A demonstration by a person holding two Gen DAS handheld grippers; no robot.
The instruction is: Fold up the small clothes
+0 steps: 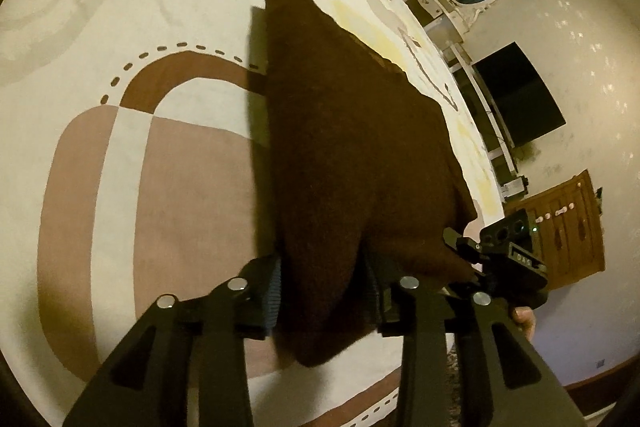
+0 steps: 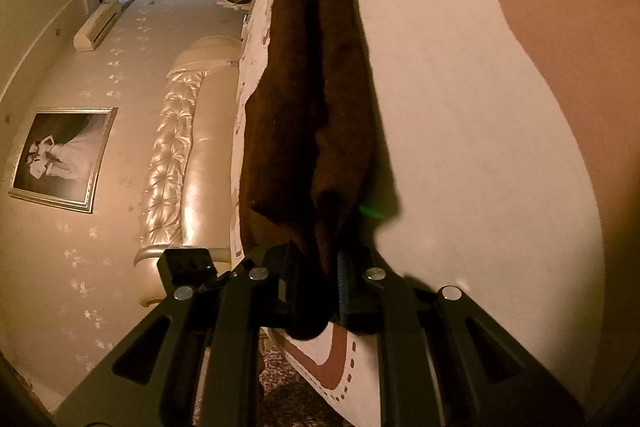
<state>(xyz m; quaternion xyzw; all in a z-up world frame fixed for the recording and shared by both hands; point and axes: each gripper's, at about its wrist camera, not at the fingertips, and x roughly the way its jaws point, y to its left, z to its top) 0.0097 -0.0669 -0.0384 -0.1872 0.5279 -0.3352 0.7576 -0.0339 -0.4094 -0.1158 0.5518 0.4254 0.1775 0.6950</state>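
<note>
Black tongs fill the near edge of both wrist views. Between the left gripper (image 1: 324,291) jaws, partly open, hangs a thick fold of the brown garment (image 1: 352,147); its pads flank the cloth on both sides, though whether they press it firmly I cannot tell. To its right, the right gripper (image 1: 508,259) reaches in beside the same near end of the cloth. In its own view the right gripper (image 2: 316,291) is almost closed, pinching a narrow bunch of that garment (image 2: 316,99) between its pads.

From both grips the garment stretches away to the far side, doubled lengthwise into a long dark strip lying on the cream bed cover (image 1: 120,27) with its tan and brown shapes, close to the bed's edge.

Judging by this, a fold is under way. To do it well, both held corners should travel level and together, the cloth kept lightly taut, edges matched before letting go.
</note>
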